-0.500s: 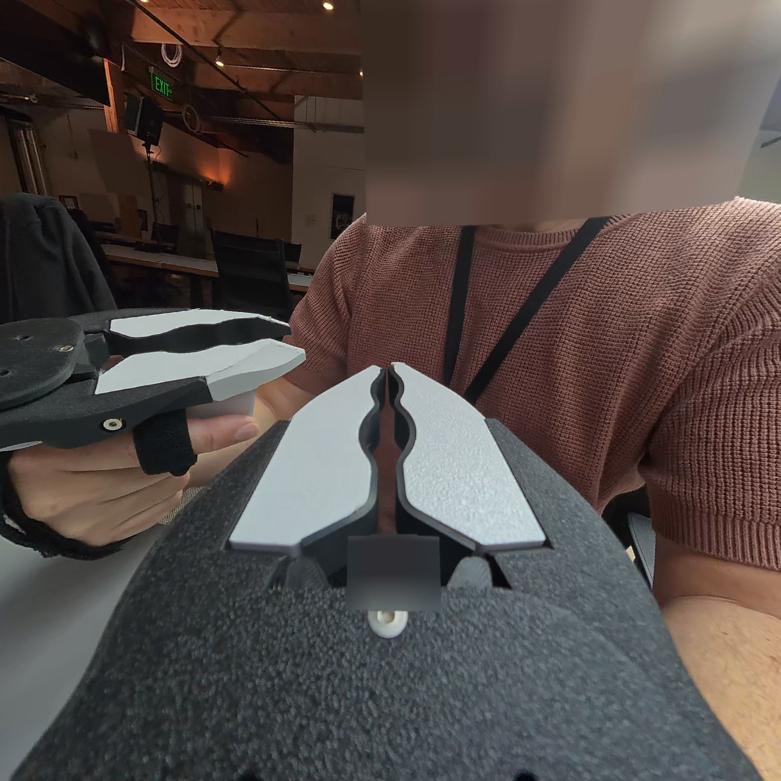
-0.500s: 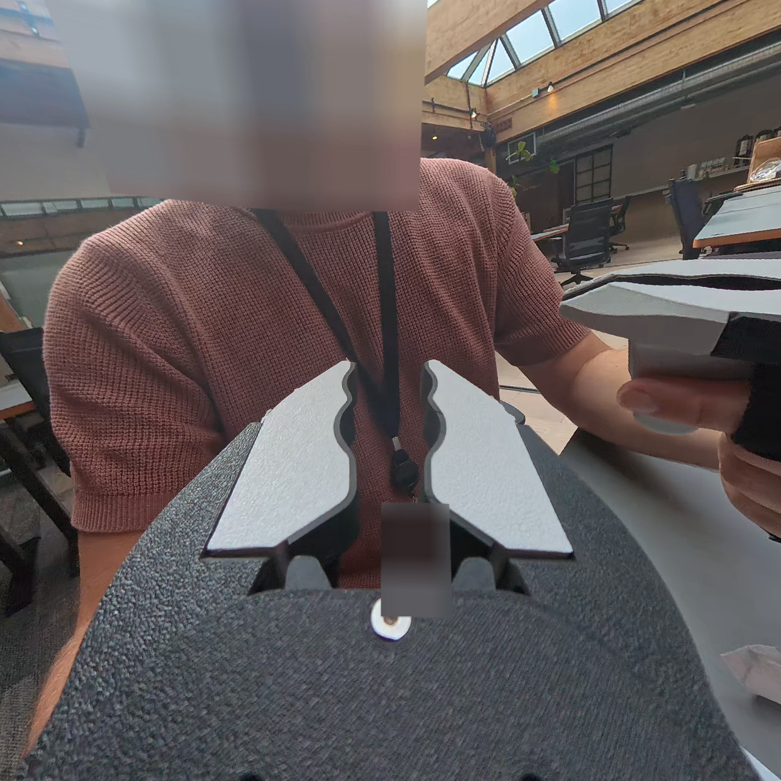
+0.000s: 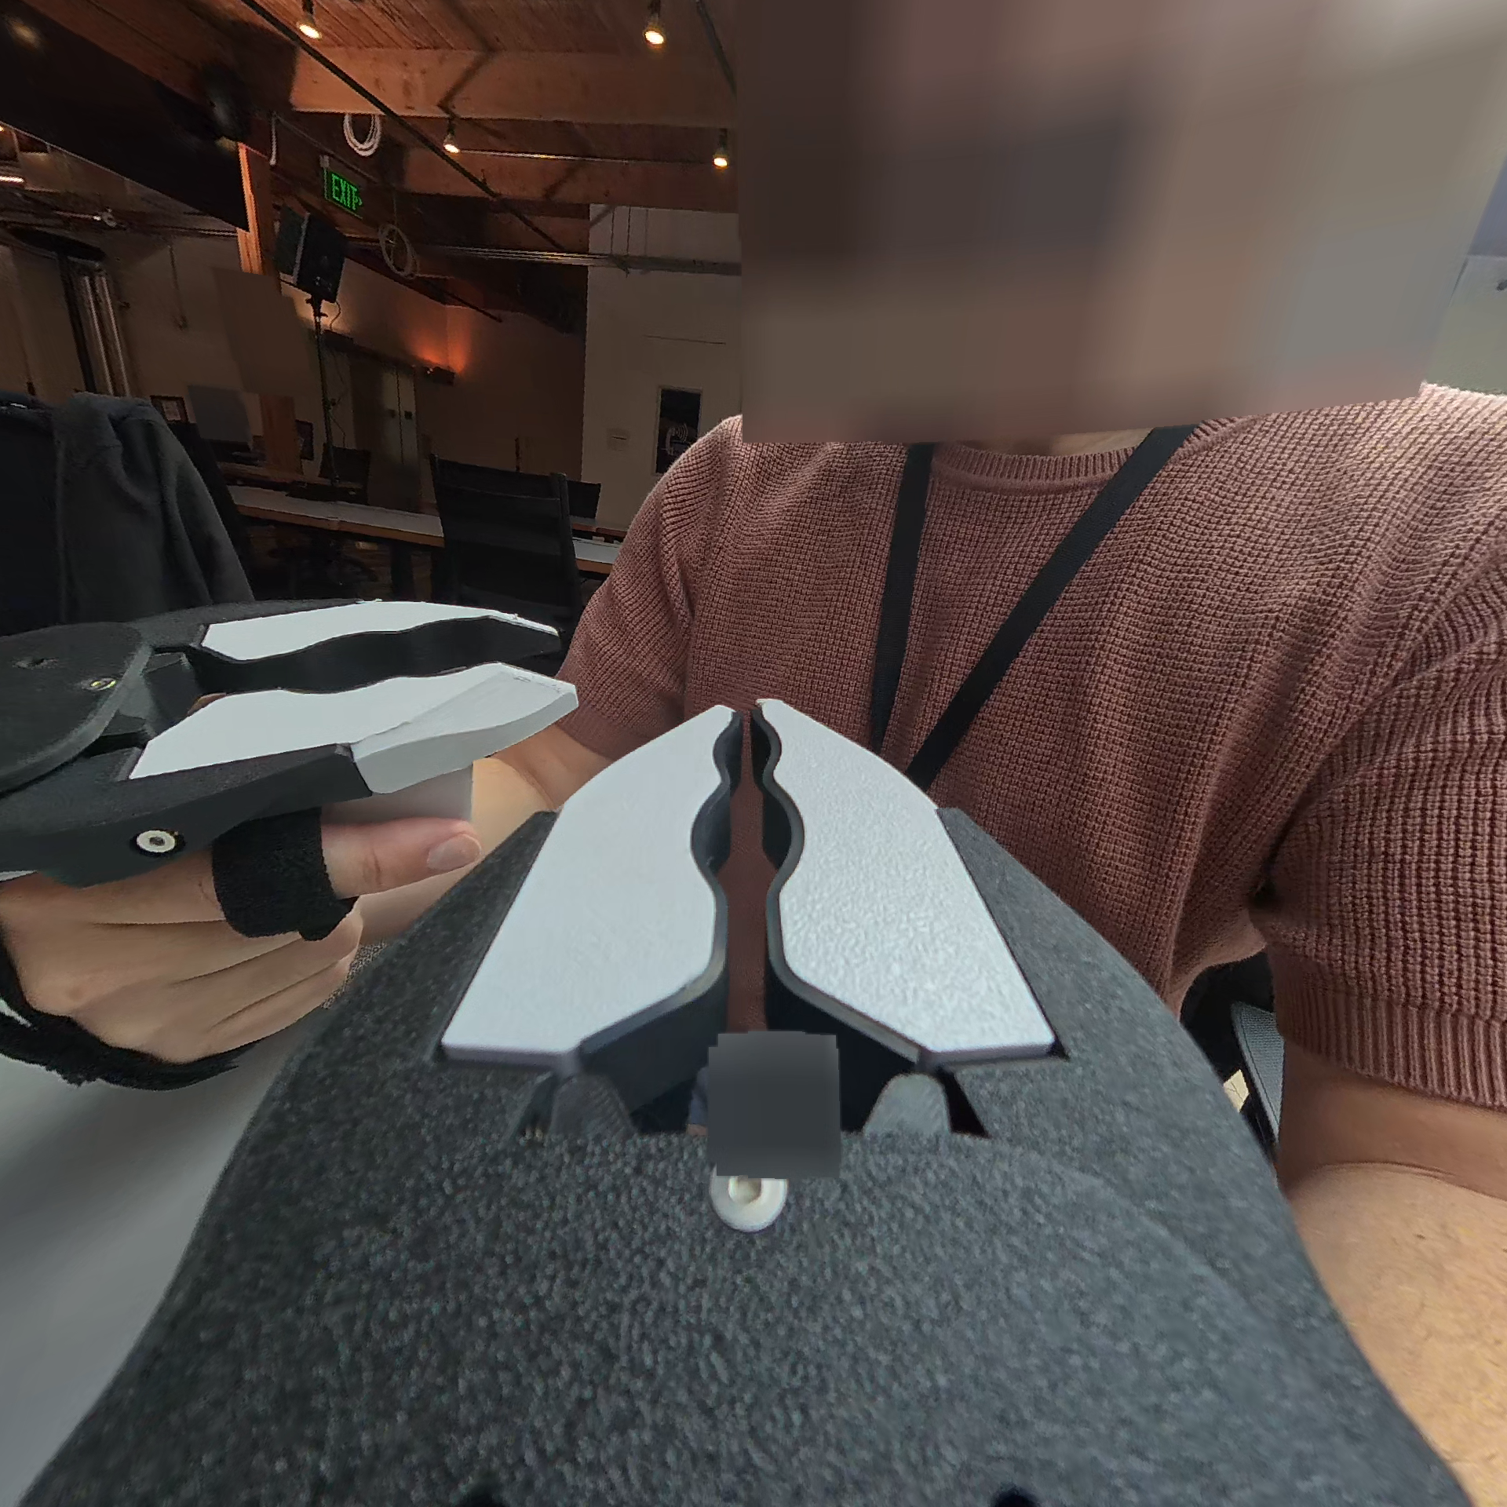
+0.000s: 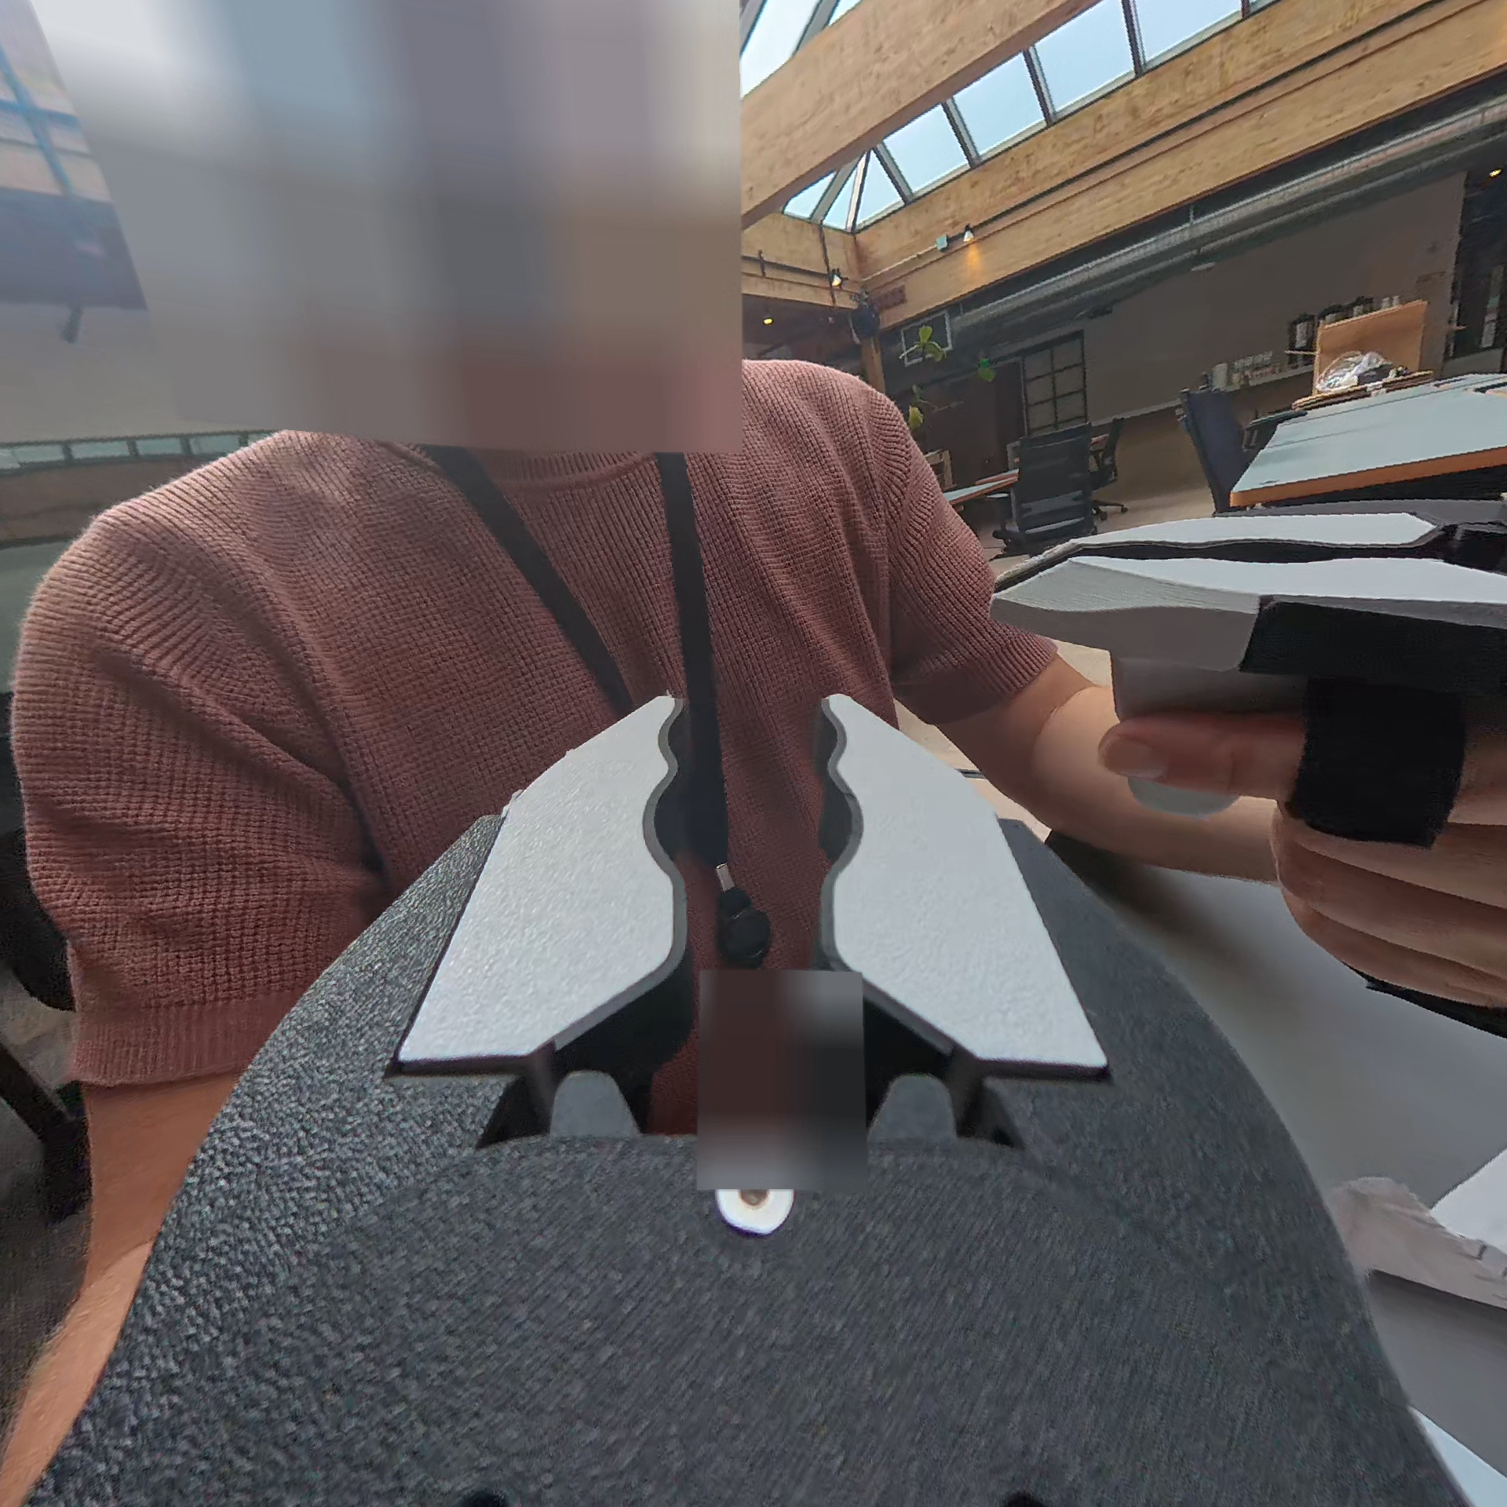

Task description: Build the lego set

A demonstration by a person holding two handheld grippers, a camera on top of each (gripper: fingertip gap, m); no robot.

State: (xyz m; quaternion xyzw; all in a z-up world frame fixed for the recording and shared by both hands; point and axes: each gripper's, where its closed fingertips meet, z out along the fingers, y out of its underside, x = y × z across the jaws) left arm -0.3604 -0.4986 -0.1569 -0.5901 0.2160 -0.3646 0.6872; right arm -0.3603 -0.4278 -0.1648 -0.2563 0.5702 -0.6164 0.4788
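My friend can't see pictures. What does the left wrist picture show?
The left gripper, shut and empty, points at a person's brown knit sweater. The right gripper pokes in from the side, open. No lego shows.

Pretty big open office space: wood beam ceiling [image 3: 506,73] with small spotlights [image 3: 652,33] on one side, skylights [image 4: 1019,106] letting daylight in on the other. Long tables [image 3: 359,522] with dark chairs [image 3: 506,530] further back, a green lit sign [image 3: 344,192] up high, some plants [image 4: 925,351] by a dark wall.
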